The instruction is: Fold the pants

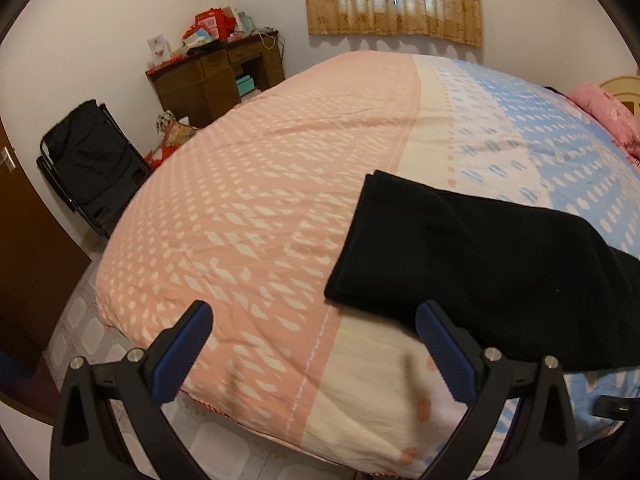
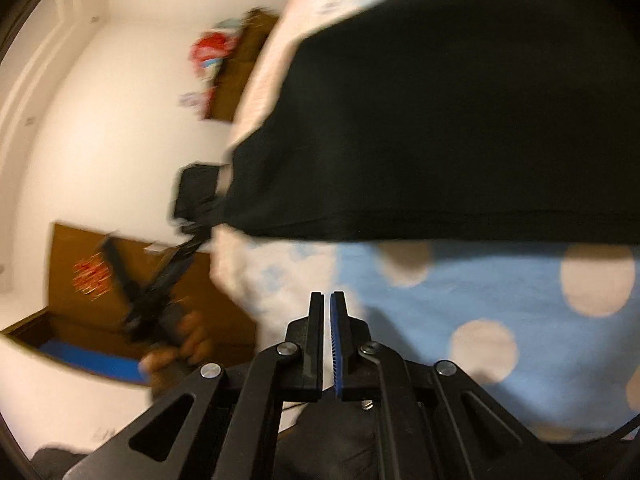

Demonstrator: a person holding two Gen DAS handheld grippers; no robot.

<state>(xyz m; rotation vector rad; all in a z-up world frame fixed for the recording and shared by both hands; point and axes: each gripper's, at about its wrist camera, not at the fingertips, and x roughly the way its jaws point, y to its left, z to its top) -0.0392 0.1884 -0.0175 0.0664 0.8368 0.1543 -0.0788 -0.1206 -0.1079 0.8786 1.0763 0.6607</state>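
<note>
The left claw [image 1: 314, 322] is released: its 2 blue pads [image 1: 199, 326] stand wide apart over the near edge of the bed [image 1: 240, 200], with nothing between them. At about 1 o'clock from this claw, just beyond its right finger, lie the black pants [image 1: 480, 260]. They rest flat on the bed cover, folded into a broad band that runs from the middle of the cover out toward 3 o'clock. Their near edge lies just beside the right pad, but I cannot tell if it touches it. The cover is pink on the left part, cream in the middle strip and blue on the right part. At 11 o'clock, against the wall, stands a brown bench [image 1: 216, 76] with red boxes on top. At 9 o'clock a black folding chair [image 1: 92, 164] stands on the floor, and at 12 o'clock a yellow curtain [image 1: 394, 0] hangs on the window.

The right claw [image 2: 327, 300] is clenched: its 2 fingers are pressed nearly together and no cloth is between them. It hangs over the blue dotted part of the cover. The pants [image 2: 440, 120] fill the view at 12 o'clock, apart from the fingertips. At 9 o'clock, much blurred, a hand [image 2: 180, 344] holds the other claw.
</note>
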